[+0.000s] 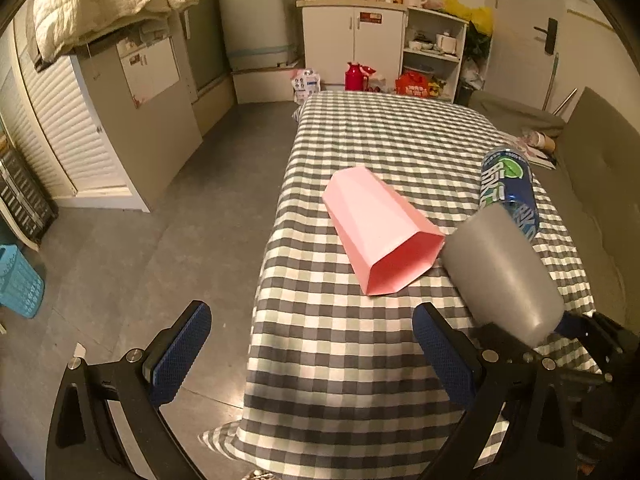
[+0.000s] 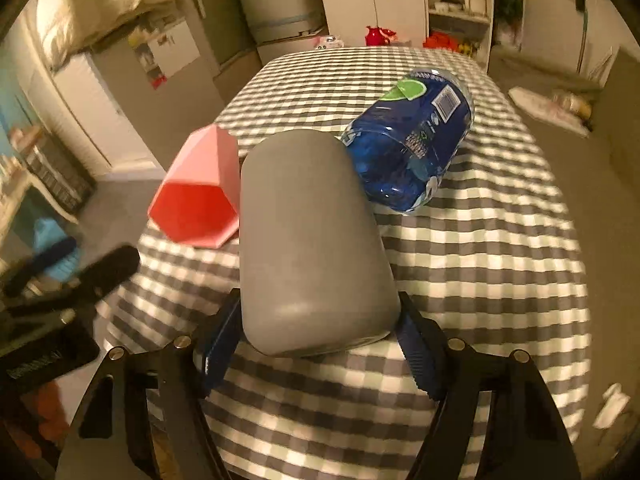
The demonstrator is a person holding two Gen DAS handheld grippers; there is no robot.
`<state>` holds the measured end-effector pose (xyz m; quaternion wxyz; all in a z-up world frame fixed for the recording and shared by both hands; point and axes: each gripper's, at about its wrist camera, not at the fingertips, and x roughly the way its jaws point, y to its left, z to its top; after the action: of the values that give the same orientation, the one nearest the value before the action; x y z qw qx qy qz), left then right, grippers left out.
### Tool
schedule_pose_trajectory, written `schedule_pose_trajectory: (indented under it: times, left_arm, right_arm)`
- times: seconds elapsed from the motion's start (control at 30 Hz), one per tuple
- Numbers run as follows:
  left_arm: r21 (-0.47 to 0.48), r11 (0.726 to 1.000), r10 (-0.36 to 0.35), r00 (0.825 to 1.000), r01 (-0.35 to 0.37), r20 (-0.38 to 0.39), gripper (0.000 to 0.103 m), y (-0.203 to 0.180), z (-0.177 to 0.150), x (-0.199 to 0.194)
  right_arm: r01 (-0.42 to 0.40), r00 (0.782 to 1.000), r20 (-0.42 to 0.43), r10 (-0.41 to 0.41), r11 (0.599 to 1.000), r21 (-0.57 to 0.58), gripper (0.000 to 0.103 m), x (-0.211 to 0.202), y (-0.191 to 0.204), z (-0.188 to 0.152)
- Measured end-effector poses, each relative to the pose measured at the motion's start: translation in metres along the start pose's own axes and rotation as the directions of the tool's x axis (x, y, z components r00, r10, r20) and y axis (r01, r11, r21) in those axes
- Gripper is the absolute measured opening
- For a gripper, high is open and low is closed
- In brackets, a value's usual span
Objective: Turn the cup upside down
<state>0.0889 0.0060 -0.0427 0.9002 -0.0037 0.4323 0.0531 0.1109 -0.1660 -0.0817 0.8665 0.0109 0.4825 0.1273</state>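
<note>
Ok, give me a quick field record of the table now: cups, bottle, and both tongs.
grey cup: plain grey plastic cup, tilted, clamped near one end by right tongs
pink cup: faceted pink plastic cup lying on its side on the checked tablecloth, open end toward camera
bottle: blue labelled plastic bottle lying on its side
left tongs: open, holding nothing

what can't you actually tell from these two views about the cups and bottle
- Grey cup: its mouth is hidden in both views; the right gripper and the cup's own body cover it.
- Blue bottle: cap unseen, behind the grey cup.
- Pink cup: right wrist view blurred.
</note>
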Motion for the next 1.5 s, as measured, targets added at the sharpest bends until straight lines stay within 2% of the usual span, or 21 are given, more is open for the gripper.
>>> schedule_pose_trajectory:
  times: [0.13,0.23,0.37,0.4,0.43,0.47,0.6,0.67,0.8,0.93,1.07,1.13,1.33,1.37,1.4,1.43,1.5]
  left_arm:
    - [-0.004,1.0,0.017,1.0,-0.017,0.022,0.103,0.0,-0.004,-0.008]
    - [0.01,1.0,0.019,1.0,-0.019,0.02,0.103,-0.003,-0.007,-0.011]
    - [0.023,1.0,0.007,0.999,-0.008,0.038,0.103,-0.007,-0.01,-0.021]
    - [0.023,1.0,0.003,0.999,-0.004,0.044,0.103,-0.008,-0.01,-0.023]
    - [0.022,1.0,-0.001,0.999,0.0,0.05,0.103,-0.008,-0.009,-0.026]
    - [0.018,1.0,-0.005,0.998,0.004,0.056,0.103,-0.007,-0.008,-0.03]
    - [-0.018,0.999,-0.031,0.997,0.032,0.078,0.103,-0.01,-0.002,-0.041]
    - [-0.036,0.997,-0.065,0.995,0.068,0.079,0.103,-0.016,0.0,-0.045]
    - [-0.039,0.985,-0.164,0.985,0.166,0.046,0.103,-0.045,-0.005,-0.043]
    - [-0.011,0.974,-0.226,0.974,0.226,-0.019,0.103,-0.083,-0.014,-0.033]
    - [0.002,0.964,-0.264,0.962,0.264,-0.071,0.102,-0.113,-0.02,-0.017]
    - [0.01,0.964,-0.263,0.961,0.265,-0.08,0.102,-0.122,-0.024,-0.012]
    - [-0.025,0.969,-0.246,0.96,0.245,-0.131,0.101,-0.124,-0.036,0.015]
    - [-0.02,0.972,-0.235,0.961,0.234,-0.146,0.099,-0.124,-0.039,0.019]
    - [-0.012,0.972,-0.233,0.96,0.234,-0.156,0.085,-0.124,-0.04,0.022]
    - [-0.001,0.967,-0.251,0.954,0.254,-0.164,0.075,-0.125,-0.042,0.023]
    - [0.051,0.967,-0.238,0.958,0.248,-0.159,0.075,-0.129,-0.043,0.017]
  right_arm:
    - [0.051,0.999,0.007,-0.051,0.998,0.024,0.072,-0.011,0.009,-0.019]
    - [0.049,0.999,0.003,-0.049,0.999,0.02,0.072,-0.014,0.015,-0.032]
    - [0.029,1.0,0.004,-0.029,0.999,0.033,0.074,-0.021,0.013,-0.033]
    - [0.033,0.999,0.017,-0.034,0.999,0.04,0.076,-0.028,0.014,-0.038]
    - [0.043,0.998,0.033,-0.044,0.998,0.044,0.083,-0.035,0.013,-0.04]
    - [0.045,0.997,0.061,-0.048,0.998,0.042,0.085,-0.046,0.011,-0.043]
    - [0.067,0.982,0.173,-0.072,0.997,0.036,0.085,-0.089,-0.003,-0.054]
    - [0.104,0.966,0.231,-0.114,0.993,0.054,0.086,-0.111,-0.014,-0.058]
    - [0.178,0.934,0.295,-0.203,0.978,0.11,0.087,-0.139,-0.046,-0.065]
    - [0.215,0.921,0.292,-0.26,0.96,0.178,0.087,-0.148,-0.078,-0.074]
    - [0.212,0.921,0.278,-0.274,0.949,0.234,0.087,-0.147,-0.099,-0.085]
    - [0.214,0.923,0.267,-0.278,0.945,0.248,0.087,-0.142,-0.107,-0.086]
    - [0.204,0.934,0.238,-0.266,0.945,0.256,0.087,-0.127,-0.114,-0.09]
    - [0.201,0.937,0.232,-0.262,0.946,0.254,0.087,-0.124,-0.115,-0.09]
    - [0.2,0.939,0.225,-0.259,0.947,0.253,0.087,-0.121,-0.115,-0.09]
    - [0.198,0.942,0.219,-0.255,0.947,0.251,0.087,-0.118,-0.113,-0.089]
    - [0.2,0.943,0.213,-0.254,0.948,0.246,0.087,-0.115,-0.111,-0.088]
